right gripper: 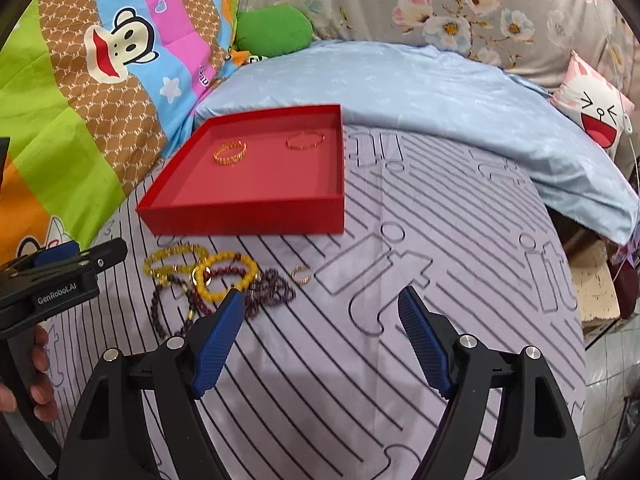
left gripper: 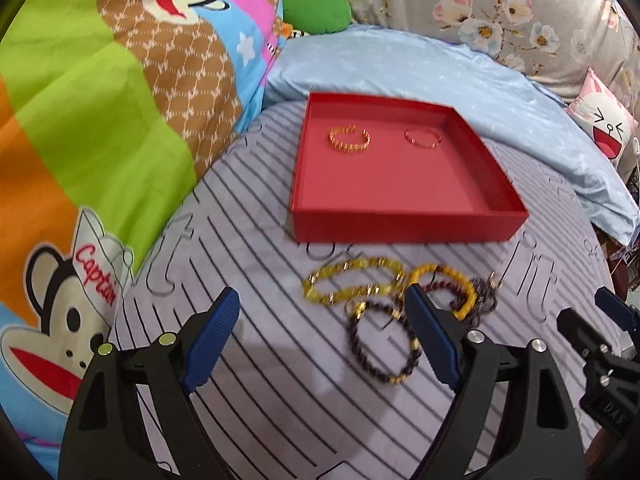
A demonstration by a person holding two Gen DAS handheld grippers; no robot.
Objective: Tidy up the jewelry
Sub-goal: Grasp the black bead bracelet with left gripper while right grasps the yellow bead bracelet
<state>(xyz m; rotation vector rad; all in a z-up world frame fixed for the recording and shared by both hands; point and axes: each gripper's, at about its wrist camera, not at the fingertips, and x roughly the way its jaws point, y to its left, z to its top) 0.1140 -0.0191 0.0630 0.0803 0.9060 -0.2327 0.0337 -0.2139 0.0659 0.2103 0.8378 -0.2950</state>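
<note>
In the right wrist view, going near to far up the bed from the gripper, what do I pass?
Right gripper, open → pile of beaded bracelets on the striped sheet → red tray → gold bangle inside the tray → light blue pillow → floral fabric.

- In the left wrist view, the right finger of the left gripper (left gripper: 324, 334) covered part of the dark beaded bracelet (left gripper: 384, 344) and of the yellow beaded bracelet (left gripper: 444, 280).
- The right gripper (left gripper: 600, 344) was cut off by the same picture's right edge, so its fingers could not be read there.
- In the right wrist view, the right gripper's left finger (right gripper: 218, 344) hid part of the purple bead strand (right gripper: 272, 288).
- The hand (right gripper: 38, 372) holding the left gripper was cut off at the left edge.
- The small ring (right gripper: 301, 274) on the bed sheet (right gripper: 400, 240) was too small to make out in detail.
- The bangles in the red tray (left gripper: 400, 224) were slightly blurred.
</note>
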